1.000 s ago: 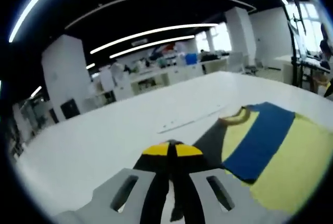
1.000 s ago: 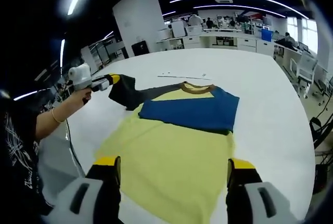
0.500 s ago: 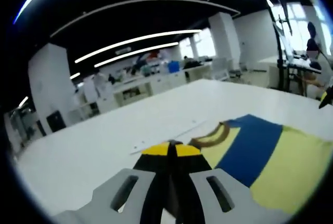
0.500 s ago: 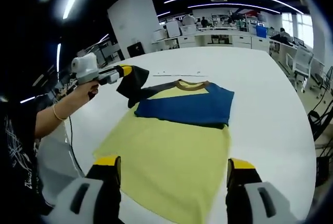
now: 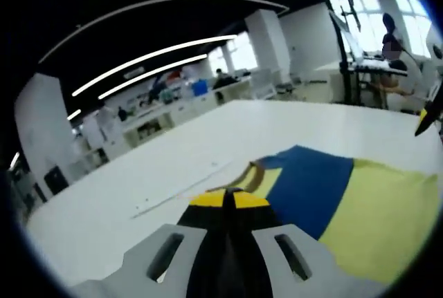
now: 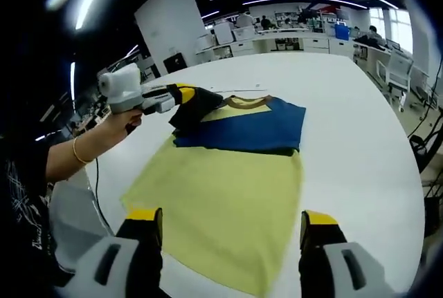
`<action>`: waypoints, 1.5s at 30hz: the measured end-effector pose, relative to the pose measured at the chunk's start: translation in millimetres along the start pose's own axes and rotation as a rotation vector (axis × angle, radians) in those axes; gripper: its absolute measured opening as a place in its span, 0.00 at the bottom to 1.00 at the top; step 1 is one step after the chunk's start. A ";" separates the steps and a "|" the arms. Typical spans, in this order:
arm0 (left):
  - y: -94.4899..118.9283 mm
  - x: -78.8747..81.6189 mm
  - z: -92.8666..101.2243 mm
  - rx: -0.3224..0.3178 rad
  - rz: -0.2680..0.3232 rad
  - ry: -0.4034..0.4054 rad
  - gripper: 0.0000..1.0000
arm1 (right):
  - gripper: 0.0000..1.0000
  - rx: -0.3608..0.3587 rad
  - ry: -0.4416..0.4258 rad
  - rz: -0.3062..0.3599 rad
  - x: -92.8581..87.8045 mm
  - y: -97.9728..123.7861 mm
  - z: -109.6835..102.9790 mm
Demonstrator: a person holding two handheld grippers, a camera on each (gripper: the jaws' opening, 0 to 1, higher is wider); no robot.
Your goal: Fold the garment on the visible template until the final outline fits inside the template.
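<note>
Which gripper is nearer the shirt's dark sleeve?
Left. The left gripper is shut on the dark sleeve, holding it up over the shirt. The right gripper is open at the hem end, apart from the sleeve.

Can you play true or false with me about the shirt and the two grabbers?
1. The left gripper holds the shirt's dark sleeve. True: its jaws are shut on the sleeve, lifted over the shirt.
2. The right gripper is pinching the shirt's hem. False: its jaws stand wide open, holding nothing.
3. The shirt is yellow with a blue band across the chest. True.
4. The shirt lies on a red table. False: the table is white.
5. The person's hand with the left gripper has a bracelet on the wrist. True.
</note>
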State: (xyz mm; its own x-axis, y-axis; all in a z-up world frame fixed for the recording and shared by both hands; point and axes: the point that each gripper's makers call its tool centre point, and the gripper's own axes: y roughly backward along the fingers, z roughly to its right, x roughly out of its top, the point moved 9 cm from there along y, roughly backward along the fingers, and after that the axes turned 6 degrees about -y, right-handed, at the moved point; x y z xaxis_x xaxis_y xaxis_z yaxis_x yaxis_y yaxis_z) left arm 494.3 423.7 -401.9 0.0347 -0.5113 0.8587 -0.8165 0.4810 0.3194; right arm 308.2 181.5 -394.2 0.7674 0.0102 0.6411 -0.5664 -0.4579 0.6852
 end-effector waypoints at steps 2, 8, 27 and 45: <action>-1.7 -0.4 8.2 -0.024 0.002 -0.027 0.00 | 0.81 -0.003 -0.003 -0.006 -1.5 0.2 0.9; 0.0 -4.9 29.2 -0.107 0.015 -0.103 0.00 | 0.81 -0.010 -0.016 -0.007 -4.4 1.0 2.5; 11.2 -29.5 78.4 -0.317 -0.014 -0.303 0.00 | 0.82 0.001 -0.022 -0.026 -9.0 -3.3 0.0; 18.7 -37.0 96.2 -0.399 -0.051 -0.119 0.55 | 0.83 -0.004 -0.013 -0.009 -5.0 -1.9 -0.3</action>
State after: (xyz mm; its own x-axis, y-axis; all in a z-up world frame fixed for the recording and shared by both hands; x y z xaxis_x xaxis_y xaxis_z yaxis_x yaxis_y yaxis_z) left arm 422.3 383.1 -466.3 -0.0165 -0.6089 0.7930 -0.5270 0.6793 0.5107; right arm 305.3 182.6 -398.6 0.7767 0.0027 0.6299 -0.5603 -0.4541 0.6927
